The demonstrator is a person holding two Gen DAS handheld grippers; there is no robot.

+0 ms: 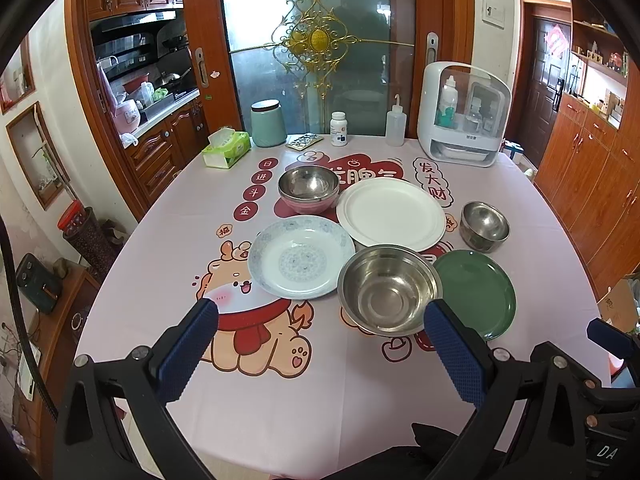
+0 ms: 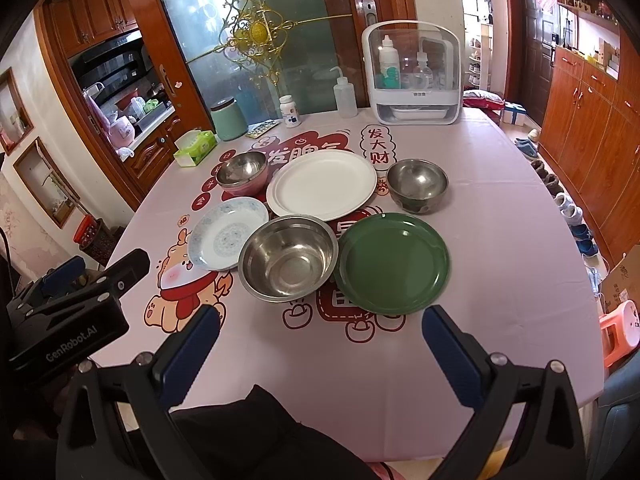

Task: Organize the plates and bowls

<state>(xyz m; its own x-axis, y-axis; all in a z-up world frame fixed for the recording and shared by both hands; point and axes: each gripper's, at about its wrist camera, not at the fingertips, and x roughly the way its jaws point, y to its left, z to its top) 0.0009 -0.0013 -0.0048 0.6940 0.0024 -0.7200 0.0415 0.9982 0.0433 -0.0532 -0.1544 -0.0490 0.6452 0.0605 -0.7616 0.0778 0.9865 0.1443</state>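
Right wrist: three plates [image 2: 322, 184], three bowls [image 2: 289, 256].

The steel bowl [image 1: 389, 290] covers the near rim of the white plate [image 1: 390, 214] and the green plate's [image 1: 478, 294] left edge. The pill bottle's [image 1: 338, 129] label is unreadable.

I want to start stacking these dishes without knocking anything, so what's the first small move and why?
Probably ease the right gripper forward to the near rim of the green plate. Both grippers are open and empty, the left gripper too, and that plate lies flat just ahead of the right one, apart from the large steel bowl. It could go onto the white plate.
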